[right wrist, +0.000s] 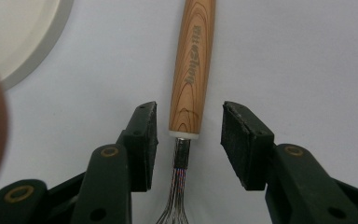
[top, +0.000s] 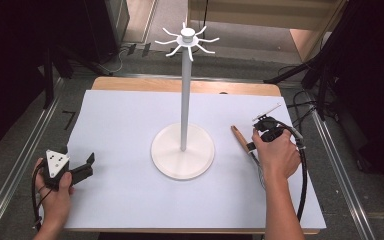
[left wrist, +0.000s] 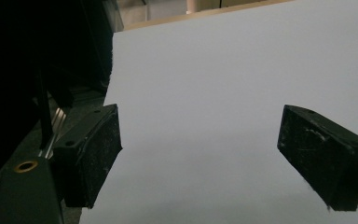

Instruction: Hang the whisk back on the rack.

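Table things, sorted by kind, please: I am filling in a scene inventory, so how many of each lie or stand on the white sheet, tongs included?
White stand with hooked arms on top: 1
Whisk with wooden handle: 1
Hand-held tongs: 2, the left tongs and the right tongs
Total: 4

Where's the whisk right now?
The whisk lies flat on the white sheet in the high view, right of the stand's round base. In the right gripper view it sits between the right gripper's open jaws, untouched.
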### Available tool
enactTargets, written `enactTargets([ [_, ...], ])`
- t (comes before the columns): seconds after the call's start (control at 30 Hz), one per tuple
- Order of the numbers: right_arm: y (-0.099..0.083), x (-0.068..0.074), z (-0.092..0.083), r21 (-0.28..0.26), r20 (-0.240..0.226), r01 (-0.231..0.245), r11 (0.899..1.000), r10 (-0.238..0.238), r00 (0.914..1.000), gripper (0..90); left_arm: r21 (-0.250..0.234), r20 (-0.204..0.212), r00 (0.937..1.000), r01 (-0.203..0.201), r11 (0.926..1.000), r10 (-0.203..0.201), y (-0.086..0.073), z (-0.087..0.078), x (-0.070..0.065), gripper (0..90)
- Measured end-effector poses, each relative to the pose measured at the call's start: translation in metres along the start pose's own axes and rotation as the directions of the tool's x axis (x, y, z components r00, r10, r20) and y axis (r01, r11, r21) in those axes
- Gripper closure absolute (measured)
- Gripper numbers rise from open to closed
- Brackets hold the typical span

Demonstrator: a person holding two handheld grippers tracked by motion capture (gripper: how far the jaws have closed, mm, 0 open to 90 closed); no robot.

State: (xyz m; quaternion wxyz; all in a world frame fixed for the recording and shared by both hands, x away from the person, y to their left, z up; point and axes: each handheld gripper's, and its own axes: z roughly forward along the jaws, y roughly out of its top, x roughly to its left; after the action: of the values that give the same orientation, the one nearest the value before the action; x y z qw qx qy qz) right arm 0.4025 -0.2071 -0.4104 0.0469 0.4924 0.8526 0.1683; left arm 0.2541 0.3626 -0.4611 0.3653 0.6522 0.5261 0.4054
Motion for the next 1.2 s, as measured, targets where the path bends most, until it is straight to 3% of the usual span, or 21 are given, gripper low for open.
enactTargets([
  [0.4, 0.011, -0.004, 0.020, 0.077, -0.012, -0.007, 0.997, 0.007, 0.9999, 60.0, 0.000, 0.000, 1.0000, -0.001, 1.0000, 0.001, 0.000, 0.000, 0.000, 14.2],
  [0.53, 0.016, -0.005, 0.027, 0.101, -0.037, -0.015, 0.995, 0.019, 0.9992, 63.5, 0.000, -0.001, 1.0000, -0.001, 1.0000, 0.001, 0.000, 0.000, 0.000, 14.2],
  [1.0, 0.023, 0.001, 0.044, 0.177, 0.016, -0.030, 0.984, 0.027, 0.9995, 67.1, 0.001, -0.001, 1.0000, -0.003, 1.0000, 0.003, 0.000, 0.000, 0.000, 14.2],
  [1.2, 0.024, 0.002, 0.045, 0.180, 0.023, -0.033, 0.983, 0.029, 0.9993, 67.1, 0.004, -0.003, 1.0000, -0.005, 1.0000, 0.005, 0.000, 0.000, 0.000, 14.2],
])
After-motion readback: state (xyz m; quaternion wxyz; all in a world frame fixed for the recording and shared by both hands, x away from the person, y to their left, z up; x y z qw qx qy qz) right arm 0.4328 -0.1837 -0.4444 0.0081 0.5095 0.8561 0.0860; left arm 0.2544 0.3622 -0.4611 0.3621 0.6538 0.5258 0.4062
